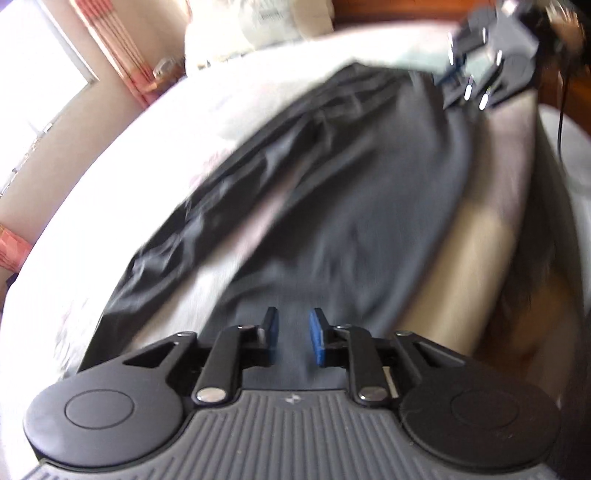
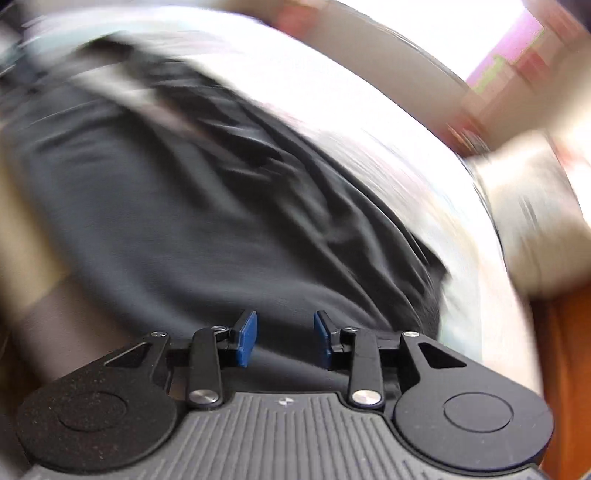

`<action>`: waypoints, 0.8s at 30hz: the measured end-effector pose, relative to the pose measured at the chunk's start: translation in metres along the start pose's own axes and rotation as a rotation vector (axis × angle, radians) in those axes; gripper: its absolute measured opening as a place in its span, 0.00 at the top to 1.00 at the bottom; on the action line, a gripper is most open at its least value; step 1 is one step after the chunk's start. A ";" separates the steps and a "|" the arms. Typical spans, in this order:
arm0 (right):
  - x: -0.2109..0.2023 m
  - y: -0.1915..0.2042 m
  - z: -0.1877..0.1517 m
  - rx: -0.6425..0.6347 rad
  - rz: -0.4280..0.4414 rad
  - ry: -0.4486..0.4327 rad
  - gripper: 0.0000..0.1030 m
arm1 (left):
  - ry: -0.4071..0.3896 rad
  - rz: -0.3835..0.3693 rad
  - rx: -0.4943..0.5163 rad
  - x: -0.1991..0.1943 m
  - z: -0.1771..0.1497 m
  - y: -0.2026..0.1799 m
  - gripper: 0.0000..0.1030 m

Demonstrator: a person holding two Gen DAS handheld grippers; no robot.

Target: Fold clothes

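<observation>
A dark grey garment (image 1: 332, 206) lies spread on a white bed, with darker creased folds along its left side. My left gripper (image 1: 293, 338) is open, its blue pads apart just above the garment's near edge, holding nothing. My right gripper shows in the left wrist view (image 1: 476, 83) at the garment's far end. In the right wrist view, the same garment (image 2: 177, 206) fills the middle, blurred. My right gripper (image 2: 284, 338) is open above the cloth, with nothing between its pads.
The white bed sheet (image 1: 122, 177) runs along the garment's left side. A white pillow (image 1: 258, 29) lies at the bed's far end. Pink curtains (image 1: 125, 55) and a window stand at the left. A tan surface (image 1: 469, 266) lies under the garment's right edge.
</observation>
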State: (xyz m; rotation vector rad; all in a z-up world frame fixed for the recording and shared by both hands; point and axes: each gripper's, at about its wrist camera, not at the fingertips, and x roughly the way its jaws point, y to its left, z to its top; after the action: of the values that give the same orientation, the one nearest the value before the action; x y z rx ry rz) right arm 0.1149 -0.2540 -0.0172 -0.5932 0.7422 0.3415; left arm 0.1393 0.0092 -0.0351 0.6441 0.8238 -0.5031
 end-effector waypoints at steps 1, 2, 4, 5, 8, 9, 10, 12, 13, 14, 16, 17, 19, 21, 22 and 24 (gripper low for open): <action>0.013 -0.009 -0.006 0.061 -0.014 0.026 0.63 | -0.017 -0.017 -0.027 0.009 0.008 0.001 0.71; 0.025 -0.021 -0.015 0.136 -0.003 0.062 0.63 | -0.034 -0.033 -0.054 0.017 0.016 0.001 0.70; 0.024 -0.038 -0.036 0.268 0.049 0.027 0.59 | -0.055 -0.067 -0.122 0.034 0.027 0.003 0.68; 0.021 -0.045 -0.045 0.322 0.057 0.041 0.53 | -0.038 -0.080 -0.175 0.048 0.026 0.007 0.66; 0.004 -0.061 -0.072 0.420 0.063 0.070 0.47 | -0.029 -0.107 -0.267 0.047 0.025 0.015 0.55; -0.002 -0.064 -0.080 0.433 0.065 0.075 0.47 | -0.028 -0.115 -0.295 0.044 0.025 0.016 0.53; -0.005 -0.065 -0.078 0.426 0.055 0.089 0.47 | -0.028 -0.124 -0.322 0.041 0.025 0.018 0.53; -0.011 -0.065 -0.074 0.412 0.035 0.111 0.47 | -0.028 -0.141 -0.376 0.036 0.025 0.022 0.51; -0.018 -0.062 -0.070 0.399 0.019 0.083 0.47 | -0.028 -0.150 -0.404 0.033 0.025 0.023 0.51; -0.019 -0.061 -0.063 0.409 0.033 0.044 0.47 | -0.028 -0.159 -0.431 0.030 0.025 0.025 0.52; -0.021 -0.057 -0.048 0.430 0.061 -0.031 0.43 | -0.027 -0.176 -0.486 0.025 0.025 0.029 0.50; -0.015 -0.054 -0.039 0.438 0.071 -0.048 0.41 | -0.027 -0.185 -0.513 0.022 0.025 0.030 0.47; -0.001 -0.043 -0.022 0.449 0.082 -0.060 0.41 | -0.098 -0.243 -0.569 0.022 0.041 0.033 0.43; 0.014 -0.031 -0.014 0.466 0.104 -0.044 0.41 | -0.151 -0.315 -0.636 0.038 0.060 0.035 0.39; 0.021 -0.025 -0.012 0.470 0.106 -0.038 0.41 | -0.159 -0.347 -0.666 0.048 0.068 0.035 0.39; 0.032 -0.014 -0.008 0.485 0.101 -0.021 0.40 | -0.154 -0.395 -0.713 0.069 0.081 0.033 0.39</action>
State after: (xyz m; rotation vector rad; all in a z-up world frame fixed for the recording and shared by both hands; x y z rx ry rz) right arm 0.1399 -0.2675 -0.0398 -0.0949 0.8019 0.2476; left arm 0.2418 -0.0345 -0.0382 -0.2180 0.9129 -0.5591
